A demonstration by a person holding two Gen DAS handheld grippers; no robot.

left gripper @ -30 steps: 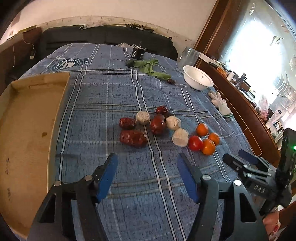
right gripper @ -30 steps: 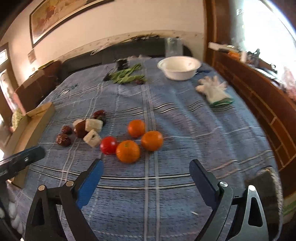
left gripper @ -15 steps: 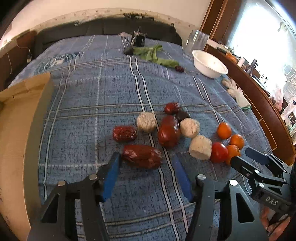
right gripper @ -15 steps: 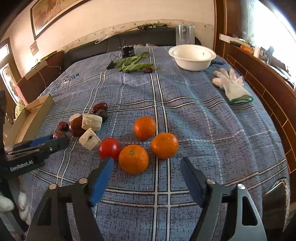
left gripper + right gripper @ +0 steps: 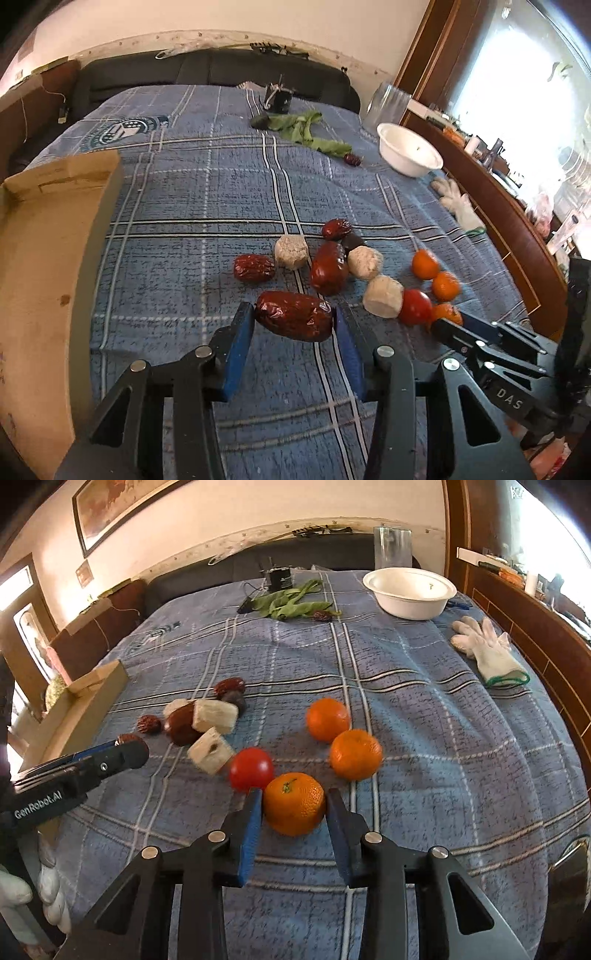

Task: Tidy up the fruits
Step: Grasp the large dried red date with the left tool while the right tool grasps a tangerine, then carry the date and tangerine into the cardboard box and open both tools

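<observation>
Between blue pads: wrinkled date (image 5: 293,320); dimpled orange (image 5: 294,803)

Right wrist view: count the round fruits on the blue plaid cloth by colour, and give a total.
Round orange mandarins: 3
Round red tomato: 1
Total: 4

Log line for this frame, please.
left gripper: closed on big red date | right gripper: closed on nearest orange | both still on blue cloth
</observation>
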